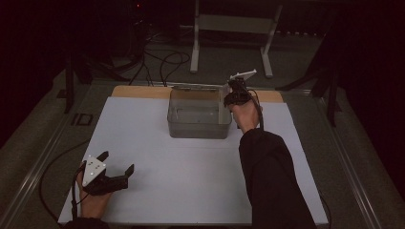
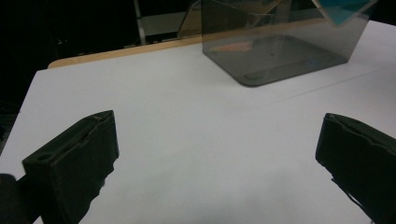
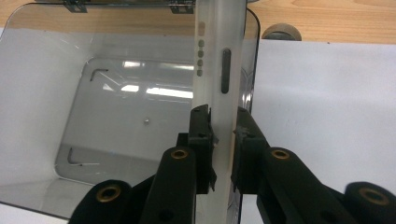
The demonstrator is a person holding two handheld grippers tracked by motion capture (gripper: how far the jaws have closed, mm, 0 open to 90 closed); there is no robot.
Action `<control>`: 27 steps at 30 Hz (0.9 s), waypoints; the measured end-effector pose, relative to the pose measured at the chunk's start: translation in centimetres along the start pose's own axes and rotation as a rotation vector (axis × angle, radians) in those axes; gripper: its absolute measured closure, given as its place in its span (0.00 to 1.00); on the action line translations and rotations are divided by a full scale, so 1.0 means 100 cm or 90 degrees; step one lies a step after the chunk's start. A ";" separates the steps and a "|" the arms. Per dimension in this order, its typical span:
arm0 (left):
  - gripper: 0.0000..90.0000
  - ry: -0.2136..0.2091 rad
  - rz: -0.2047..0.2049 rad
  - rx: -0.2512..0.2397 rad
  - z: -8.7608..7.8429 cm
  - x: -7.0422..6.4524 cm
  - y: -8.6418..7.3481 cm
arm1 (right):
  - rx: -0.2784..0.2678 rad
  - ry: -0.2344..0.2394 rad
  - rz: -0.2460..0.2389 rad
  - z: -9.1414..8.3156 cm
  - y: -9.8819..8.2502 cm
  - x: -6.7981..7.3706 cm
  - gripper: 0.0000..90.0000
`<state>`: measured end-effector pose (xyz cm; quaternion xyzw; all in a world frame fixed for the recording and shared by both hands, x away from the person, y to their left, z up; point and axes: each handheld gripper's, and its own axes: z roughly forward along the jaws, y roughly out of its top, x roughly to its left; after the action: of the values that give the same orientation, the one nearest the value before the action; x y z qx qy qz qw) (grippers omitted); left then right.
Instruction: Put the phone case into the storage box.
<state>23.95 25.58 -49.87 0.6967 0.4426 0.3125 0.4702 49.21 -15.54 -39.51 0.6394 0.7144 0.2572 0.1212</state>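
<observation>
A smoky clear plastic box stands empty at the far middle of the white mat; it also appears in the left gripper view and from above in the right gripper view. A pale translucent lid panel stands on edge along the box's right wall. My right gripper is shut on this panel's edge, jaws pressed to both faces, at the box's right side. My left gripper rests near the mat's front left corner, wide open with nothing between its jaws.
The white mat covers a wooden table whose far edge shows behind the box. A small round fitting sits on the wood by the box's corner. A metal stand and cables lie beyond on the floor.
</observation>
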 end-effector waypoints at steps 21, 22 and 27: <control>0.00 0.000 0.001 -0.001 -0.001 0.001 0.000 | 0.011 -0.015 -0.003 0.009 0.001 0.002 0.90; 0.00 0.000 0.001 -0.001 -0.001 0.001 0.000 | 0.011 -0.015 -0.002 0.010 0.001 0.002 0.90; 0.00 0.000 -0.001 -0.003 -0.001 0.001 0.000 | 0.015 -0.018 -0.004 0.012 0.001 0.002 0.90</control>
<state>23.92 25.67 -49.84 0.6953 0.4425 0.3134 0.4717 49.82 -15.08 -40.43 0.6418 0.7178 0.2396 0.1245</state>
